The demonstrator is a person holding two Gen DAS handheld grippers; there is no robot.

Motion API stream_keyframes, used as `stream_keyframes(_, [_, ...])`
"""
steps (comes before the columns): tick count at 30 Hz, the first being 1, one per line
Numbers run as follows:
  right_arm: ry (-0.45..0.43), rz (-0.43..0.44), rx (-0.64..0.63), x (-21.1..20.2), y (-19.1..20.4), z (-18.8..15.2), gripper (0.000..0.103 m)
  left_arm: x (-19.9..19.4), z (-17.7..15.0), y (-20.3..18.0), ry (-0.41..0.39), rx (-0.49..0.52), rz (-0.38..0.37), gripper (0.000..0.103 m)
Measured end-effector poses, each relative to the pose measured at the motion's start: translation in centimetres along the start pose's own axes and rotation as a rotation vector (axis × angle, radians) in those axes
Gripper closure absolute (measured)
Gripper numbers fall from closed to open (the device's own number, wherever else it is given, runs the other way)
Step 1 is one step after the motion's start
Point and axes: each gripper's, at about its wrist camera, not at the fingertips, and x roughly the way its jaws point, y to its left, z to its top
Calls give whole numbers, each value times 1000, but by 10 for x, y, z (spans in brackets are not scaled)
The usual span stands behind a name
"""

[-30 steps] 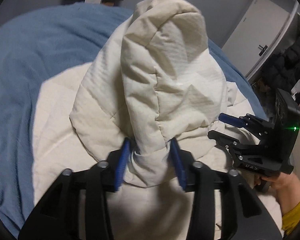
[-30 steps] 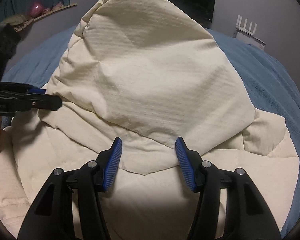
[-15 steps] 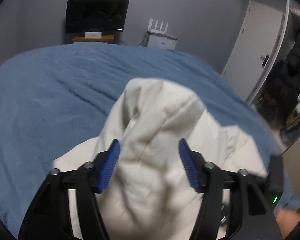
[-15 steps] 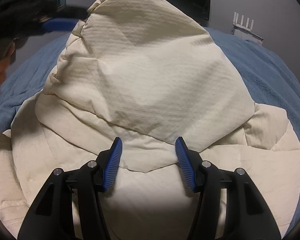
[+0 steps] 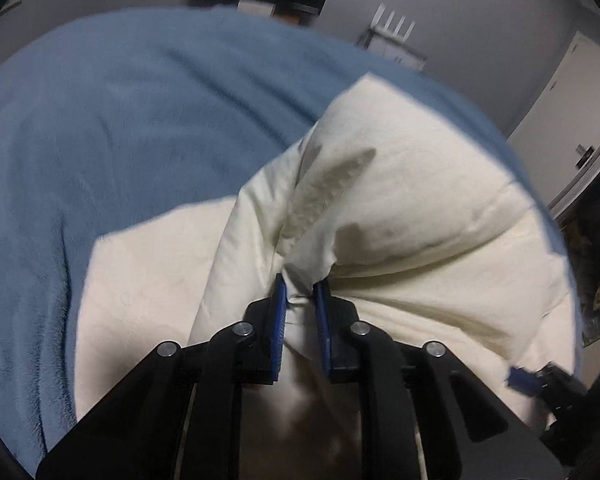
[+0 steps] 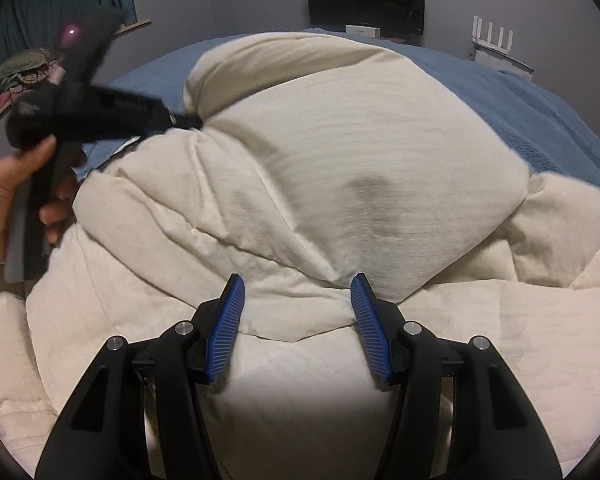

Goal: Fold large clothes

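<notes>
left hand-held gripper [image 5: 300,292] pinches cream padded coat [image 5: 420,208]; right hand-held gripper [image 6: 298,292] spread wide.

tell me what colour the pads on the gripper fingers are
Blue, ribbed pads on black fingers, clearest in the right wrist view.

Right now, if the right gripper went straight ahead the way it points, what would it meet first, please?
Most likely the jacket: its puffy folded edge lies just beyond the open right gripper, though exact depth is unclear.
</notes>
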Motion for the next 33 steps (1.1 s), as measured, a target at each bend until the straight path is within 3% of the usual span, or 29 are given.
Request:
stream_keyframes(4, [7,9,1,6,0,1,50,15,-3,19,24,-65,-68,86])
stream_keyframes(8, [7,6,0,11,0,1,50,3,-3,16,6,-25,-44,85])
stream_keyframes(11, [4,-1,-1,11,-1,0,50,-20,-1,12,-13,-27,-42,76])
stream_keyframes(15, [-4,-3,-1,10,-1,-2,50,-58,-8,-5,-35,73,-37,67])
stream_keyframes(19, [-15,0,3,6,2,-7,50,-84,-36,-24,-13,182,-33,61])
stream_keyframes(23, [-17,-5,-1,5,2,-8,50,-70,-61,-23,52,239,18,59])
stream_keyframes(27, [-19,-3,1,4,2,-10,50,-46,-72,-6,108,212,17,58])
stream_keyframes(33, [-22,-18,-1,1,5,-8,50,-53,-73,-17,55,266,63,58])
